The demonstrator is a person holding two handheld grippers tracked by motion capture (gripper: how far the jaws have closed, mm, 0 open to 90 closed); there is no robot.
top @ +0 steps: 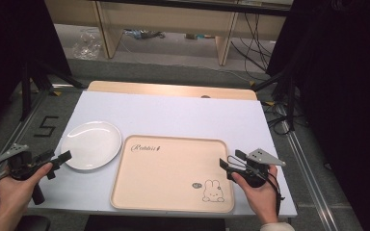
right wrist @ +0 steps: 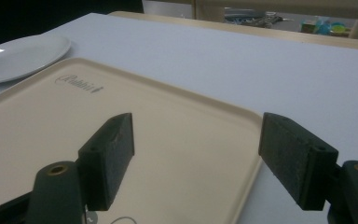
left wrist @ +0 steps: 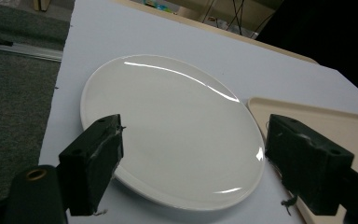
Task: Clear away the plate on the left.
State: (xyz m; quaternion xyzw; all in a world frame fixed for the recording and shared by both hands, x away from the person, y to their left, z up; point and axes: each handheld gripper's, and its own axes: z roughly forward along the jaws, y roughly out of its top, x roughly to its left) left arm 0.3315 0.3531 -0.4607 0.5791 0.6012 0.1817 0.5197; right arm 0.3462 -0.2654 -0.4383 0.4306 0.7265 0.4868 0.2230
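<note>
White plate (top: 91, 144), on table (top: 183, 113) at 9 o'clock of beige tray (top: 168, 173). Left gripper (top: 60, 161): jaws spread, at plate's 8 o'clock rim. Right gripper (top: 229, 161): jaws spread, at tray's 3 o'clock edge.

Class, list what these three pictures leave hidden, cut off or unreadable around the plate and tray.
- Plate: near rim in the left gripper view, behind the black jaws.
- Tray: near edge in the right gripper view, cut off by the frame.
- Tray's script word: too small to read surely, high view.
</note>
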